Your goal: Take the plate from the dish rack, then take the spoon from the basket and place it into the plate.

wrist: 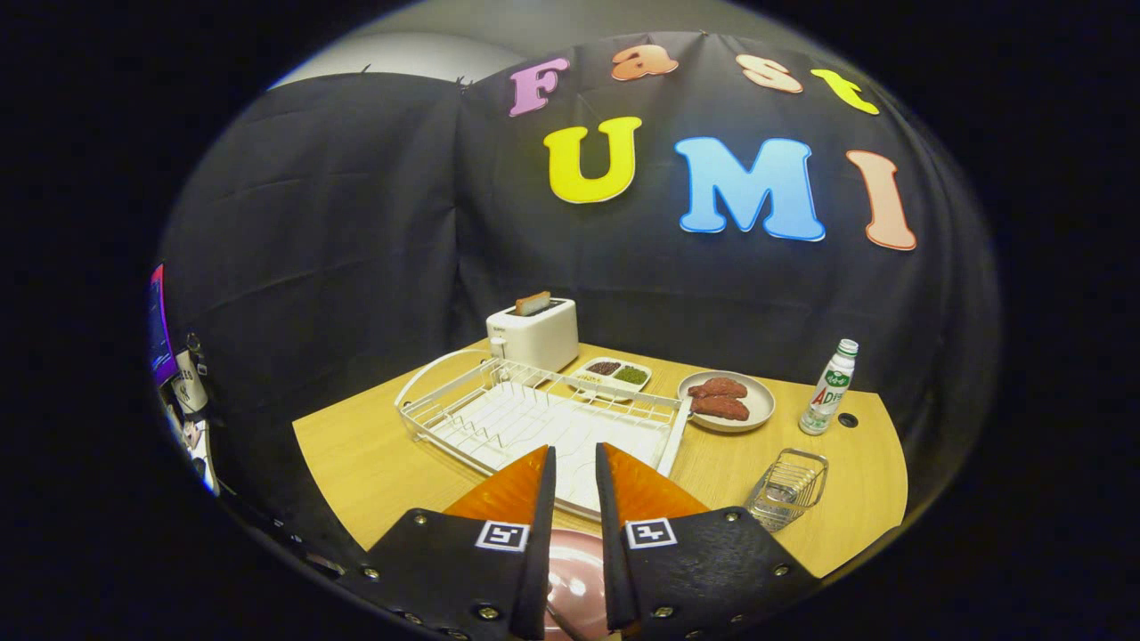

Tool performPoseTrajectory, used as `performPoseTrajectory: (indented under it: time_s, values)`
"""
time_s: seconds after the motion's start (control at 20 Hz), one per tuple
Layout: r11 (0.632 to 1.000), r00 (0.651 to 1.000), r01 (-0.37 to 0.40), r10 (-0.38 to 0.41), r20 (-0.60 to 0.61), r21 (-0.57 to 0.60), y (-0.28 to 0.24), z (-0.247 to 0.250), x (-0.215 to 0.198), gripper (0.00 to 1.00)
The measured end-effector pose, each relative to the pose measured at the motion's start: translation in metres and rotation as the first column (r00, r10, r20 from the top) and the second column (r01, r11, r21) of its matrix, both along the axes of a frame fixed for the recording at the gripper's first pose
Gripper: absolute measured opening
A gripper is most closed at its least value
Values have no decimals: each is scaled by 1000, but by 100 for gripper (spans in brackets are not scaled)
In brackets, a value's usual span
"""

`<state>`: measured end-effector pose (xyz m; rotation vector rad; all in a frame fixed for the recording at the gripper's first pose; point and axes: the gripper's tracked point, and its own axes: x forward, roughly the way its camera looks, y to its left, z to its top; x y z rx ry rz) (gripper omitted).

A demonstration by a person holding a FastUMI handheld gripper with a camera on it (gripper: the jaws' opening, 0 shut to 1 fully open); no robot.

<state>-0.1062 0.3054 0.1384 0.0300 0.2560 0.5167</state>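
Observation:
My gripper (576, 450) hangs over the near edge of the white dish rack (534, 418), its fingers a narrow gap apart. A glossy pink plate (570, 579) shows in that gap, low between the fingers and close to the camera, and they look shut on its rim. Most of the plate is hidden behind the fingers. The rack's slots stand empty. A small wire basket (788, 488) sits on the wooden table (356, 463) to the right of the fingers. Something shiny lies inside it, and I cannot make out the spoon clearly.
Behind the rack stand a white toaster (533, 334) with a slice of bread and a small divided dish (613, 374) of seasonings. A grey plate with meat (726, 401) and a bottle (828, 387) sit to the right, beyond the basket.

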Motion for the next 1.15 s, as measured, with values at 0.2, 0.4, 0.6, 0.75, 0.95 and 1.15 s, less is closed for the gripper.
performPoseTrajectory:
  time_s: [0.2,0.4,0.6,0.75,0.95,1.15]
  values:
    - [990,989,131,-134,61,49,-41,31,11,25]
    - [958,954,259,-274,123,119,-92,65,19,44]
    - [924,909,359,-379,176,135,-146,79,28,78]
    - [903,874,405,-429,228,147,-175,88,30,97]
    - [888,864,429,-456,212,163,-198,84,28,97]
    - [887,863,435,-460,210,154,-221,64,31,97]
